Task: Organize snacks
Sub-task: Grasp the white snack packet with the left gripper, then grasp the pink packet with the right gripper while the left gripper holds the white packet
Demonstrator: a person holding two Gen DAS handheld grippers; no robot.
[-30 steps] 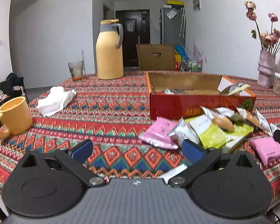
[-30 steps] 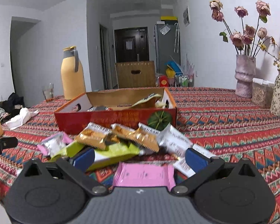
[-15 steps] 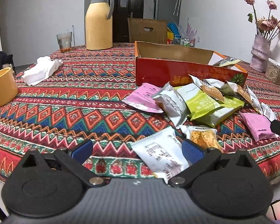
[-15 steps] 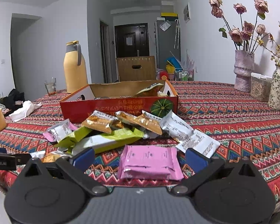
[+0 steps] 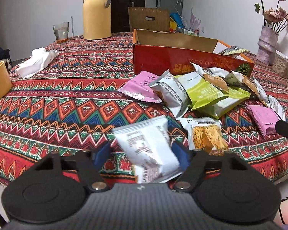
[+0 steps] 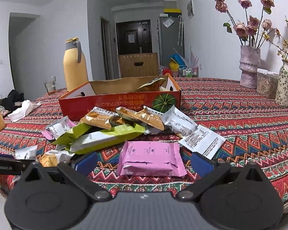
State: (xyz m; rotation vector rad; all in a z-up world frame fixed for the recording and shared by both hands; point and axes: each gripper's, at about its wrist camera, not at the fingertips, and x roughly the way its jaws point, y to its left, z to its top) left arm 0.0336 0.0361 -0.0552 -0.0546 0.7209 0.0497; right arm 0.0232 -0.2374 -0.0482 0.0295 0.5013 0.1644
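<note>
We are picking up: our left gripper [image 5: 141, 151] closes on the white packet [image 5: 146, 149] at the table edge. Our right gripper [image 6: 144, 161] gapes around the pink packet [image 6: 150, 158]. Next comes the lift into the box [image 5: 182, 61].

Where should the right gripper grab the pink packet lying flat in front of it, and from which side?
Take the pink packet across its short width, one finger on each long side edge, coming in low from the near table edge. It lies flat and clear of the snack pile, already centred between the open right gripper fingers. The crimped near seam looks thin and floppy, so probably grip mid-body.
</note>
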